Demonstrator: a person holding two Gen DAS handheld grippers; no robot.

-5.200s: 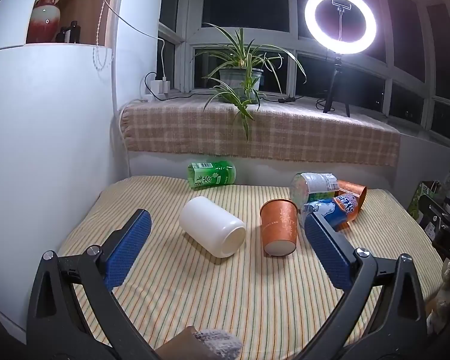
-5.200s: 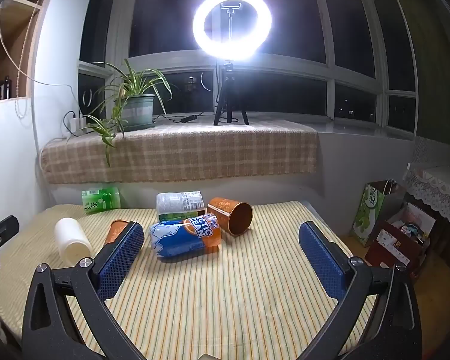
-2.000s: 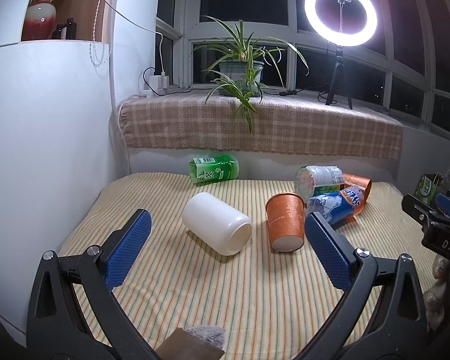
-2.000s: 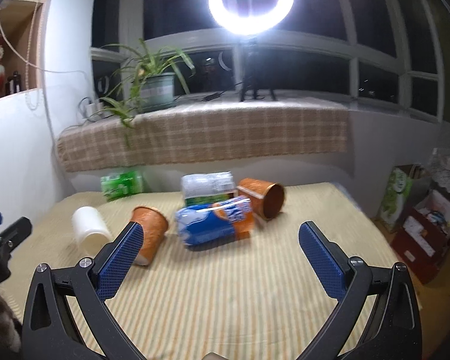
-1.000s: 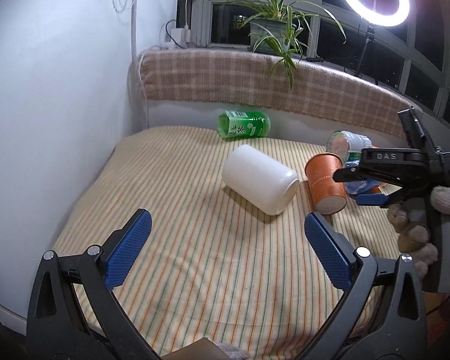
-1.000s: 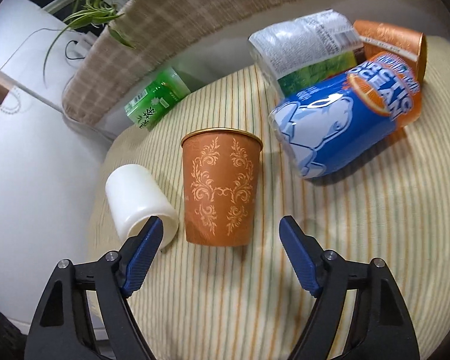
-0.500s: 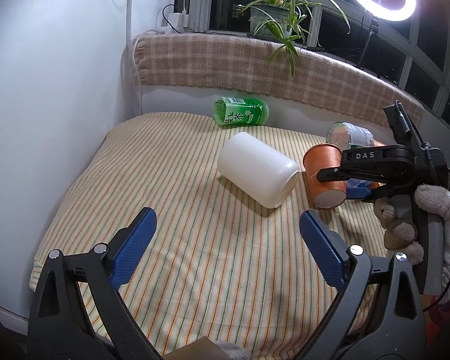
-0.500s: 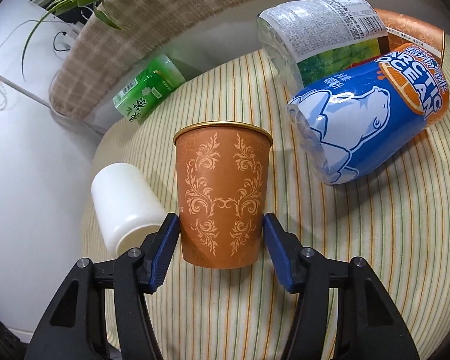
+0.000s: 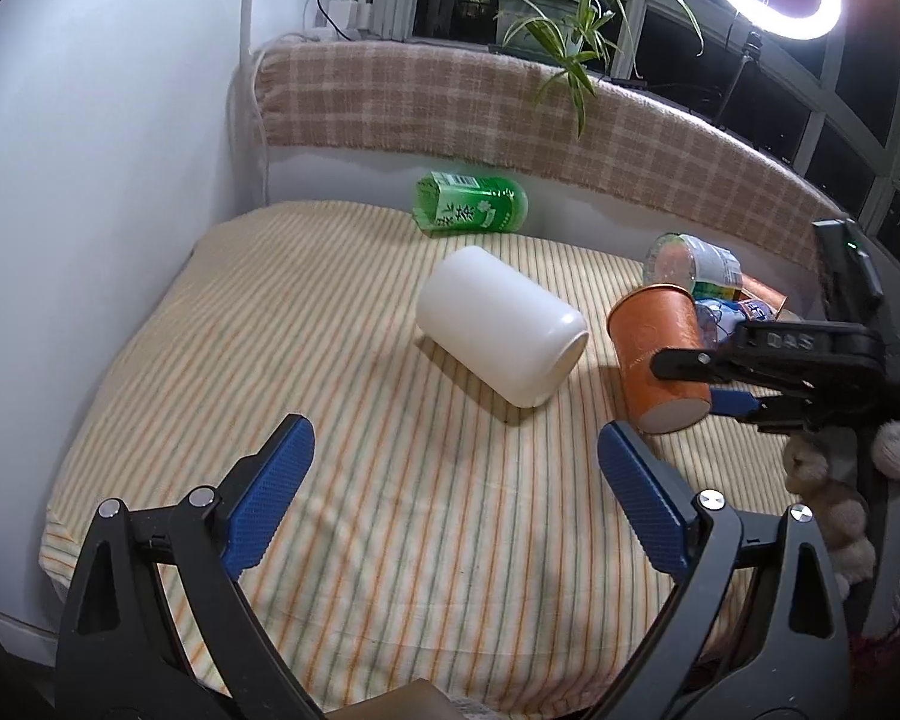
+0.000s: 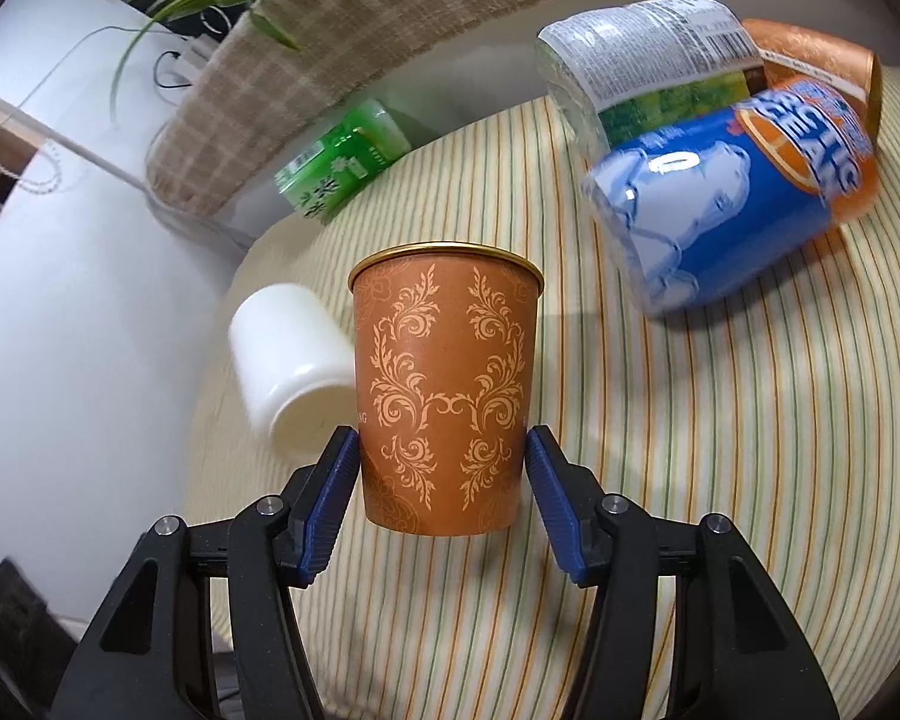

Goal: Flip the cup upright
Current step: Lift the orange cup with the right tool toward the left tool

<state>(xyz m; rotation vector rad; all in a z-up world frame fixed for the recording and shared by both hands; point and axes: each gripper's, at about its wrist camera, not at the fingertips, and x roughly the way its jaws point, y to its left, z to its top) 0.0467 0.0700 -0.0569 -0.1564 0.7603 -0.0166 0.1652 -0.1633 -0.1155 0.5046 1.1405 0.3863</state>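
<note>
Right hand-held gripper (image 10: 444, 468) has just closed onto the orange cup (image 10: 444, 396), lying on its side right of the white jar (image 9: 501, 333); flip can start. Left hand-held gripper (image 9: 450, 480) open, idle.

- The cup (image 10: 444, 396) is orange-brown with a lighter leaf-scroll pattern and a gold rim.
- The jar (image 9: 501, 333) is plain white.
- The bottle (image 9: 471, 211) is green.
- The can (image 10: 732, 192) is blue, white and orange.
- The cloth (image 9: 330, 420) has thin orange and green stripes on cream.
- The pads (image 9: 267, 495) are blue.
- The blanket (image 9: 450, 102) is beige check.
</note>
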